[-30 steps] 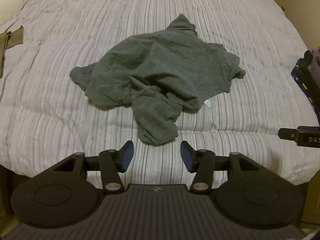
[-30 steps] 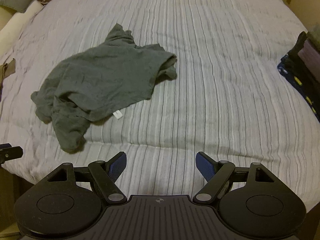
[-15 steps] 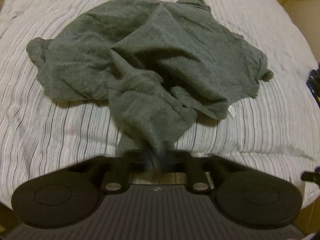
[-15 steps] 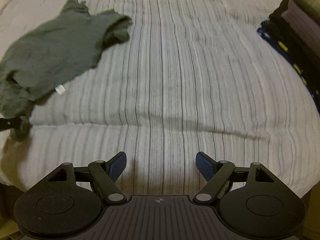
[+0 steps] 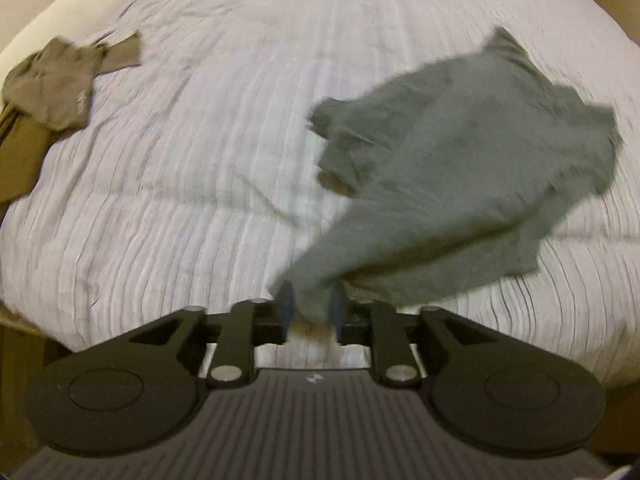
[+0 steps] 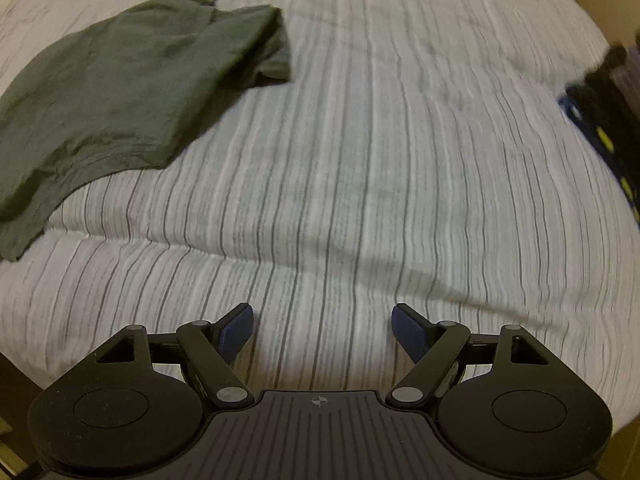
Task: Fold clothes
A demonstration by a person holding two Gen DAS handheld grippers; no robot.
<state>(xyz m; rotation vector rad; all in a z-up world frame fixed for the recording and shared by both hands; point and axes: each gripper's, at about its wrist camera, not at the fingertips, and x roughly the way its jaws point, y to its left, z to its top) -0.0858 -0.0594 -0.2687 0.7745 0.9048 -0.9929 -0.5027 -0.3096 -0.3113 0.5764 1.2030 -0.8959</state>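
Observation:
A dark grey T-shirt (image 5: 460, 168) lies crumpled on the white striped bedcover (image 5: 200, 184), stretched from the right of the left wrist view down to my left gripper (image 5: 310, 306), which is shut on one corner of it. In the right wrist view the same grey T-shirt (image 6: 120, 80) spreads over the upper left of the bedcover (image 6: 360, 160). My right gripper (image 6: 322, 332) hovers open over bare striped cover near the front edge, well to the right of the shirt, with nothing between its blue pads.
A brown garment (image 5: 52, 84) lies at the bed's far left edge beside a pale pillow (image 5: 80, 4). A pile of dark clothes (image 6: 608, 120) with yellow spots sits at the right edge. The bed's front edge drops off just below both grippers.
My left gripper went from open in front of the shirt to shut on its near corner and has dragged it, stretching the cloth out. The right gripper stayed open and shifted over the bed.

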